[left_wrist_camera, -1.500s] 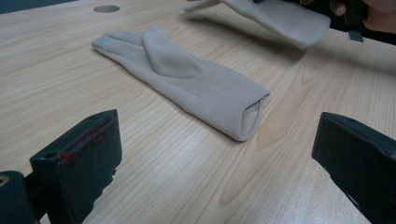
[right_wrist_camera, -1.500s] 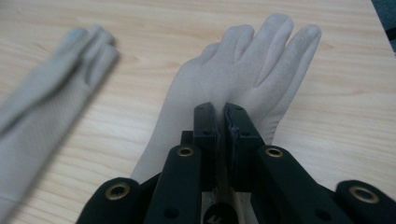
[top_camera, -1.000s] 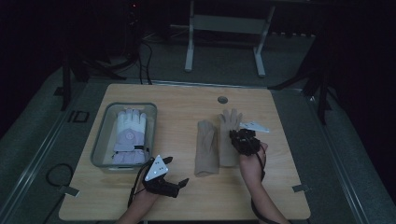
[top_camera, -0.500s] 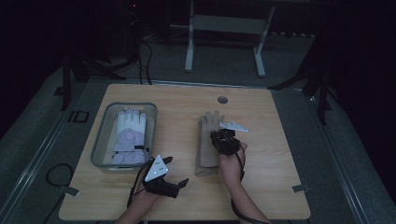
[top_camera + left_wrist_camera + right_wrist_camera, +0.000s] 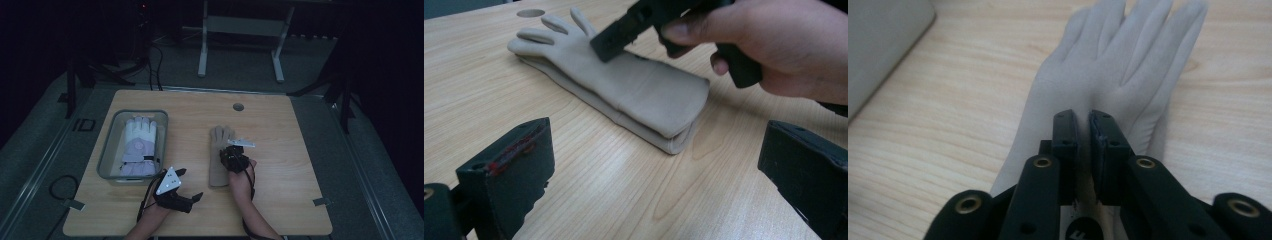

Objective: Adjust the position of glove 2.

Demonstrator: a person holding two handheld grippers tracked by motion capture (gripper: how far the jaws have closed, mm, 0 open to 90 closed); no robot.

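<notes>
At left of the high view, a grey bin (image 5: 107,150) holds a white-and-lilac glove (image 5: 138,147); below it my left gripper (image 5: 187,187) rests on the bench (image 5: 290,130) with jaws spread wide and empty. At centre, the beige gloves (image 5: 219,155) lie stacked flat. My right gripper (image 5: 235,150) sits over them, jaws just eased to a narrow slit, nothing pinched.
</notes>
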